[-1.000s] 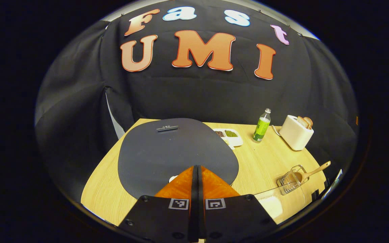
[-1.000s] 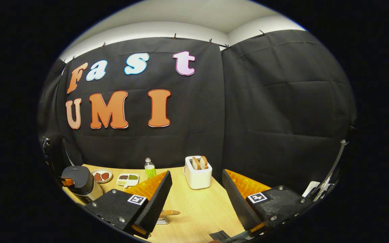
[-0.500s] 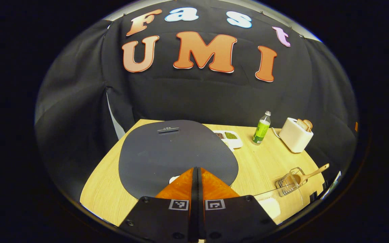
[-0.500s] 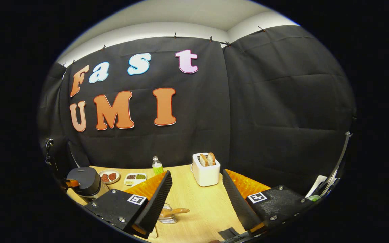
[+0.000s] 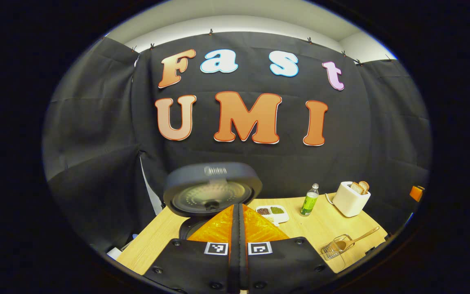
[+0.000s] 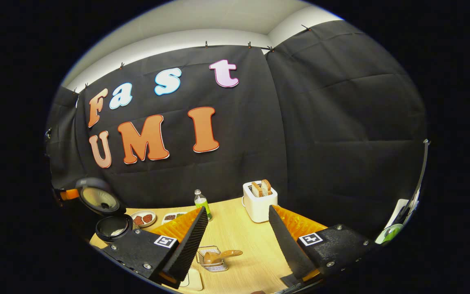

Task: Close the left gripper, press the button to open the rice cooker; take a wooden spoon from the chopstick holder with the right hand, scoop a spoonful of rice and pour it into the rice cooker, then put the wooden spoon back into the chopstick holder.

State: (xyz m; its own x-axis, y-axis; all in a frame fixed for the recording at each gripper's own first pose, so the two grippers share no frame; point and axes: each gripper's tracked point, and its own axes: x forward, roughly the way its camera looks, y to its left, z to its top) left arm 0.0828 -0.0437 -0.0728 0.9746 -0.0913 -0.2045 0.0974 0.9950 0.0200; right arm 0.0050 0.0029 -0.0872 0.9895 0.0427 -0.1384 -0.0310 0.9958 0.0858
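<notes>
The dark rice cooker [image 5: 189, 229] stands open at the table's left, its round lid [image 5: 212, 188] raised upright just beyond my left gripper [image 5: 238, 206], which is shut with nothing between its fingers. In the right gripper view the open pot [image 6: 112, 227] and its lid [image 6: 98, 198] are far left. The wooden spoon [image 6: 221, 256] lies with its bowl in the wire chopstick holder [image 6: 212, 260], handle pointing right. My right gripper [image 6: 237, 210] is open, above and short of the holder. From the left gripper, the holder [image 5: 334, 248] and spoon [image 5: 358, 238] sit at the table's right front.
A white toaster [image 6: 259, 202] with bread and a green bottle [image 6: 201, 201] stand at the back. A divided tray [image 5: 273, 212] of grains and a small plate [image 6: 144, 218] lie near the cooker. A pale container [image 6: 192, 280] sits at the front edge by the holder.
The cooker's lid has sprung up from flat to upright. My left gripper has lifted and tilted back, still shut. The right gripper has drifted so the holder and spoon sit between its fingers' line.
</notes>
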